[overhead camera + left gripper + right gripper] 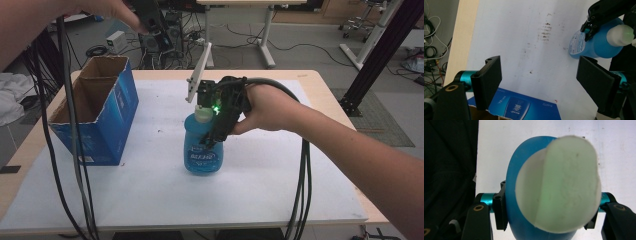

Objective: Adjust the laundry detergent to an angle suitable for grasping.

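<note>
High view: nearest the camera, the person's right forearm reaches in from the lower right, and dark cables trail down the left side and beside the arm. The right gripper (212, 132) comes down from above and is clamped on a blue bottle (202, 150) with a pale cap, which stands upright near the middle of the white mat (150, 190) covering the table. The grip sits high on the bottle's body, probably so it can be lifted without tipping. To the left stands an open blue cardboard box (97, 117), top flaps up and apparently empty, well apart from the bottle; it looks like the likely destination. The left gripper (152, 25) is held high at the top edge, out of the way.

Left gripper view: closest are its own two black jaws, spread wide with nothing between them, hovering above the box rim (521, 106). Beyond, across the stained mat, the bottle (596, 43) appears at upper right with the other gripper's black jaw against its side. This hand seems to be waiting, perhaps to steady the box.

Right gripper view: the bottle's pale round cap (560, 185) looms right at the lens, blue body behind it, with the jaws pressing in from either side, closed on the bottle.
</note>
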Tool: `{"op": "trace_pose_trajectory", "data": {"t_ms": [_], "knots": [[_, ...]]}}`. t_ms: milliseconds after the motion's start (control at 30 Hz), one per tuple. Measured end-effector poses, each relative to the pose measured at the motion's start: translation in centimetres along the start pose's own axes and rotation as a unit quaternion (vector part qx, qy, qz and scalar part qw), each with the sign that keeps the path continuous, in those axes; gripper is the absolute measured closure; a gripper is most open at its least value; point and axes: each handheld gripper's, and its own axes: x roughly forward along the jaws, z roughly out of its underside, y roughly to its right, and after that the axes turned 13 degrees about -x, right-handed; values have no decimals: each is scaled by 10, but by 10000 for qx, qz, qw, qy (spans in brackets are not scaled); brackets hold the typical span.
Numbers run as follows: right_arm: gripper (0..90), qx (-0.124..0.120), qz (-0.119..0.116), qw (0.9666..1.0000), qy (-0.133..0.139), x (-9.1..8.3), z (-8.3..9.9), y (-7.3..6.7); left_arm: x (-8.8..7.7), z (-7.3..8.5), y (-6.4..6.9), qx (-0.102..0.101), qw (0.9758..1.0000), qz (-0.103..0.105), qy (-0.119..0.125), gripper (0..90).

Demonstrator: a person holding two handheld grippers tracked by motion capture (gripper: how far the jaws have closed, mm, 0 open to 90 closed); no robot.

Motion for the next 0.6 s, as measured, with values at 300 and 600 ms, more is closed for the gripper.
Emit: {"op": "trace_pose_trajectory", "data": {"t_ms": [300, 600], "knots": [[376, 5, 73, 10000, -18, 13, 9, -1, 3, -3, 1, -11, 10000, 14, -9, 206], [376, -77, 84, 9999, 73, 19, 6, -1, 4, -4, 1, 33, 10000, 19, -43, 206]]}}
